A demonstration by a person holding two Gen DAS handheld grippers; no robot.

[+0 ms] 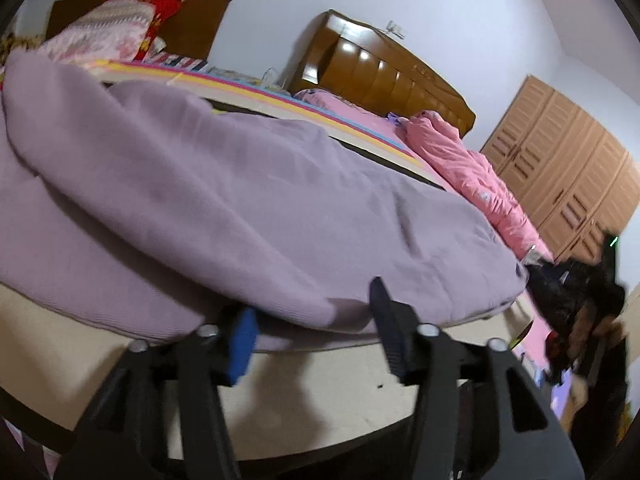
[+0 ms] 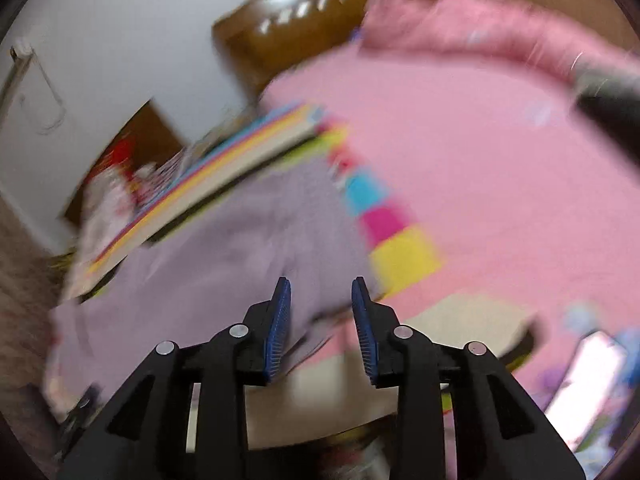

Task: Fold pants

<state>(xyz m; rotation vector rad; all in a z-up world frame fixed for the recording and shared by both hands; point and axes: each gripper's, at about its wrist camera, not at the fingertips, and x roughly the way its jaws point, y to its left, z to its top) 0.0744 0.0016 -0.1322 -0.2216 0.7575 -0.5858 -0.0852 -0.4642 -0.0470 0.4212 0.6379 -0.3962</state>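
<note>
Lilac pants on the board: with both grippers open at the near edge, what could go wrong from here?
1. The pants bulge in loose, uneven layers, so the fold may slump out of line.
2. Their hem overhangs toward the left gripper; its fingers could snag it.
3. The right gripper view is smeared with blur, so a regrasp could miss the cloth.

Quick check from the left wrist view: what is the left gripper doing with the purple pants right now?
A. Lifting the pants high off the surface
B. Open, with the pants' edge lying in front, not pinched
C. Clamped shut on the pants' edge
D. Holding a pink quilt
B: the left gripper has its jaws spread apart, and the purple pants lie flat on the surface just ahead of them, unpinched.
</note>
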